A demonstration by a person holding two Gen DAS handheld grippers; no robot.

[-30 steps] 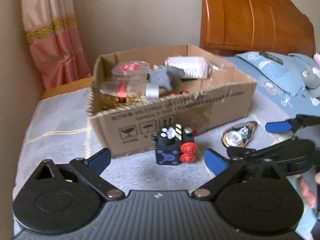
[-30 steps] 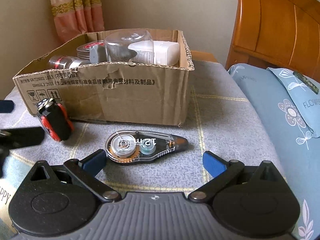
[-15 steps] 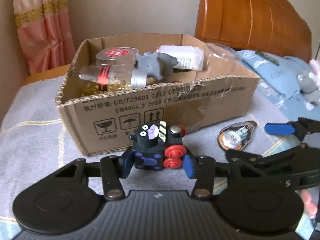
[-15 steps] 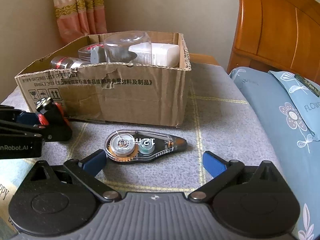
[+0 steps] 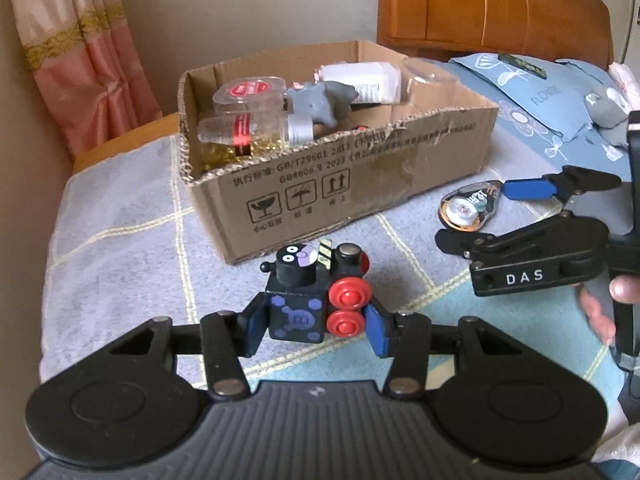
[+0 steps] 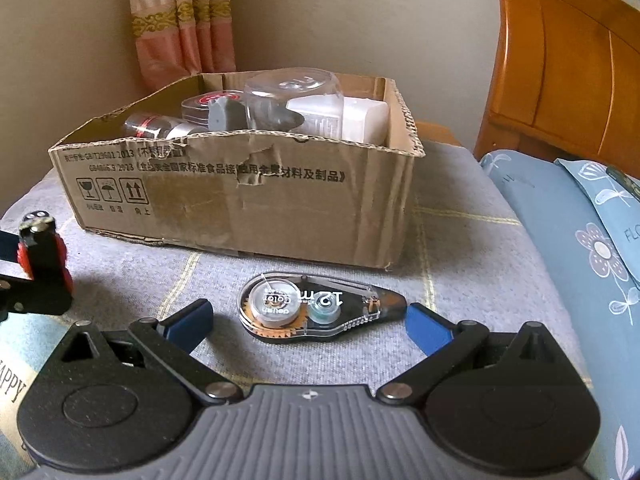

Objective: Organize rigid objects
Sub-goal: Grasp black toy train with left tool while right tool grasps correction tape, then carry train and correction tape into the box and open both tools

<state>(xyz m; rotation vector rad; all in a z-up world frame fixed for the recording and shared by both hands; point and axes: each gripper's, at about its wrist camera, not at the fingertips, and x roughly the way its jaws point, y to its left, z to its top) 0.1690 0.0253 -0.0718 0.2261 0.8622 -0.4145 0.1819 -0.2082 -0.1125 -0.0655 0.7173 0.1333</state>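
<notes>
Your left tool (image 5: 316,322) grips the toy train (image 5: 316,296); carry it to the cardboard box (image 5: 360,184) at 12 o'clock. Your right tool (image 6: 308,320) gapes around the correction tape (image 6: 316,308), unclosed

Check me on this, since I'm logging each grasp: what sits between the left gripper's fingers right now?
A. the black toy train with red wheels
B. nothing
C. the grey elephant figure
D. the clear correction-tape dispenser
A: in the left wrist view the left gripper has its blue pads pressed on both sides of the black toy train, in front of the cardboard box.
</notes>
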